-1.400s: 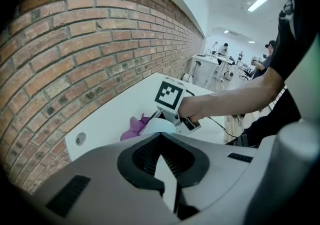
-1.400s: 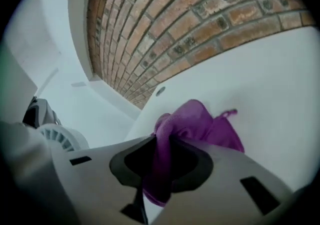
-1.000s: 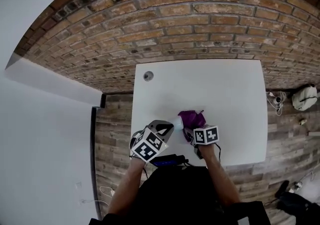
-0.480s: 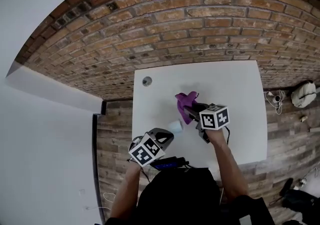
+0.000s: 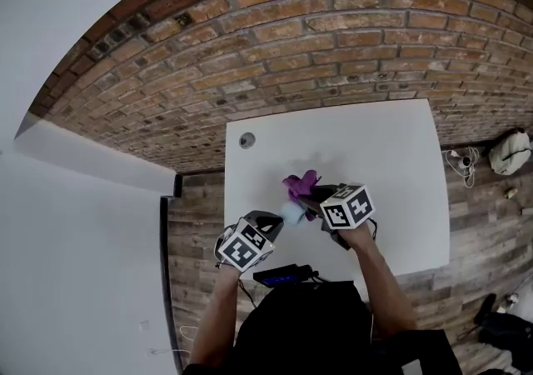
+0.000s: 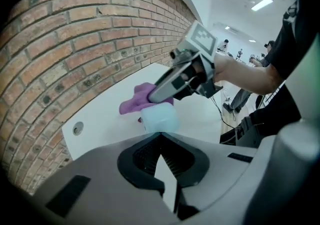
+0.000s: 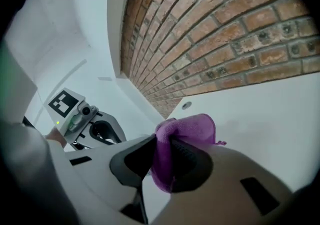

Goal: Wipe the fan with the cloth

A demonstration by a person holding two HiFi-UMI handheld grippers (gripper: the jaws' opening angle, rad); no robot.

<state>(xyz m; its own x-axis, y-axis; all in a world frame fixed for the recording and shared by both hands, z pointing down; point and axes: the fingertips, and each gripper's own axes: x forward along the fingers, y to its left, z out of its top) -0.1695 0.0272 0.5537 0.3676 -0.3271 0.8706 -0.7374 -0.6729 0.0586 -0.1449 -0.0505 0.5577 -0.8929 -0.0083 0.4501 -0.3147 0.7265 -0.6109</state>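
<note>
Head view: white table [image 5: 391, 157], brick wall [image 5: 333, 32], plank floor [image 5: 198, 215] — cloth [image 5: 298, 184] over table.

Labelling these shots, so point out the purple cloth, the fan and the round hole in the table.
cloth [image 7: 192, 126], right gripper view, its upper fold.
fan [image 6: 159, 119], left gripper view, pale blue body.
hole [image 5: 246, 141], head view, its centre.

Left claw [image 5: 280, 220] and right claw [image 5: 305, 195]: light grey moulded plastic shells, each with two jaws lined by black ribbed rubber pads [image 6: 176, 159]. Each carries a white cube printed with black square markers, the left marker cube [image 5: 246, 246] and the right marker cube [image 5: 347, 206]; a small green lamp [image 7: 59, 123] glows on the left housing. The person wears a black short-sleeved top [image 5: 308, 323].
</note>
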